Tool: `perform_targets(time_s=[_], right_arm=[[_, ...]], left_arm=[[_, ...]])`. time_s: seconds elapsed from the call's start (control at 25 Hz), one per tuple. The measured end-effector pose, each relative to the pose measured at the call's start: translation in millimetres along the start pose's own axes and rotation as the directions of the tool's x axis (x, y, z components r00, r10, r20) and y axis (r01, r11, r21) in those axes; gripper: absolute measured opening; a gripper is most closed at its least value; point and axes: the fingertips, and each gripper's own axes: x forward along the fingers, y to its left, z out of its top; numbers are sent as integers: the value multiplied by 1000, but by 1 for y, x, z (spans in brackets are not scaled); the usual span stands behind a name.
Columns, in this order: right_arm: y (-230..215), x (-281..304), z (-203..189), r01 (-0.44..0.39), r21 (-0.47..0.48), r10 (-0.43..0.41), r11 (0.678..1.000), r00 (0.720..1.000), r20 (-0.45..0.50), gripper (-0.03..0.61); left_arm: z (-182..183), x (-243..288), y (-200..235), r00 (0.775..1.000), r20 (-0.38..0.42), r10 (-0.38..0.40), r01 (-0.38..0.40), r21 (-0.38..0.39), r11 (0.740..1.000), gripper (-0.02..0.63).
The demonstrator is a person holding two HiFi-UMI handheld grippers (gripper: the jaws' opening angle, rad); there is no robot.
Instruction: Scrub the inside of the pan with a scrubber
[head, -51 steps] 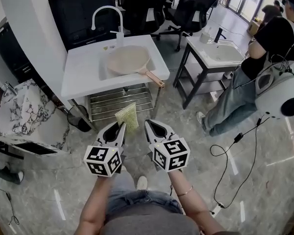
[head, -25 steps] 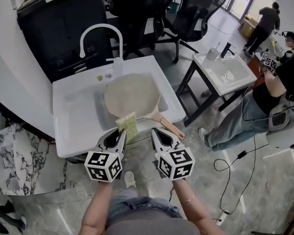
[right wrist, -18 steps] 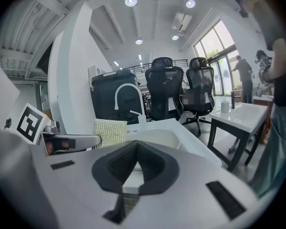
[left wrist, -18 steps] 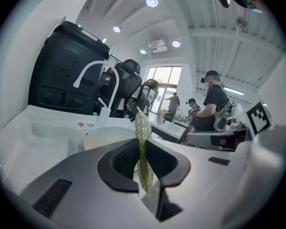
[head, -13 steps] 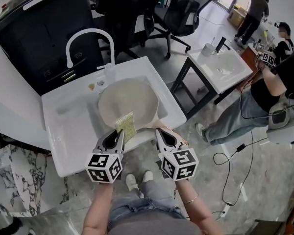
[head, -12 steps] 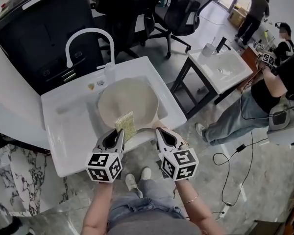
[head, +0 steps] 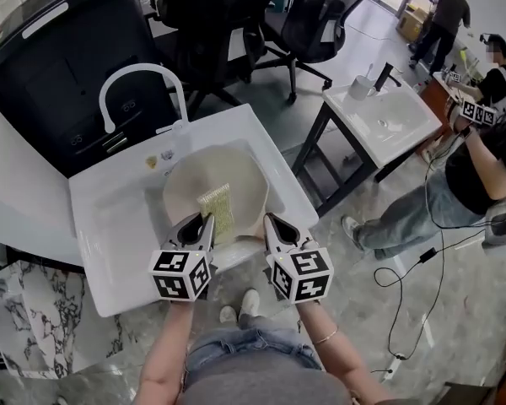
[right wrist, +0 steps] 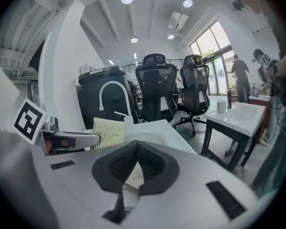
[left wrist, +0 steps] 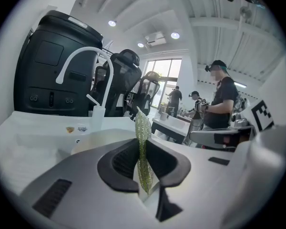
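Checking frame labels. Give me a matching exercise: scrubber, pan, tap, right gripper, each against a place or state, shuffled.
1 scrubber
2 pan
3 tap
4 right gripper

A lying in the sink
B shut, nothing between its jaws
C clamped in the left gripper
D standing at the sink's back edge

Pairs: 1-C, 2-A, 3-D, 4-B

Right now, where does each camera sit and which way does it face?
Head view: person's head, steeply down at pan in sink; forearms, left gripper, right gripper show.
Left gripper view: on that gripper, along jaws shut on the scrubber.
Right gripper view: on that gripper, along its jaws, toward office chairs.
All three share scrubber and faucet.
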Motion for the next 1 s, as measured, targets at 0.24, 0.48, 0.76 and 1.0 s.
perform_targets(time_s=[0.24, 0.48, 0.76, 1.0], right_arm=[[-15, 5, 6, -22, 23, 21, 999, 1000, 16, 11], [-32, 7, 3, -12, 48, 11, 999, 1000, 11, 11], [-45, 25, 4, 28, 74, -27, 997, 1000, -13, 11], [-40, 46, 5, 51, 99, -47, 994, 998, -45, 11]], left_arm=[[10, 29, -15, 1000, 2, 7, -7, 33, 999, 58], [16, 55, -26, 1000, -14, -24, 25, 68, 997, 58], [8, 95, -23, 995, -69, -70, 74, 72, 995, 58], [-3, 127, -16, 981, -132, -141, 150, 59, 987, 58]])
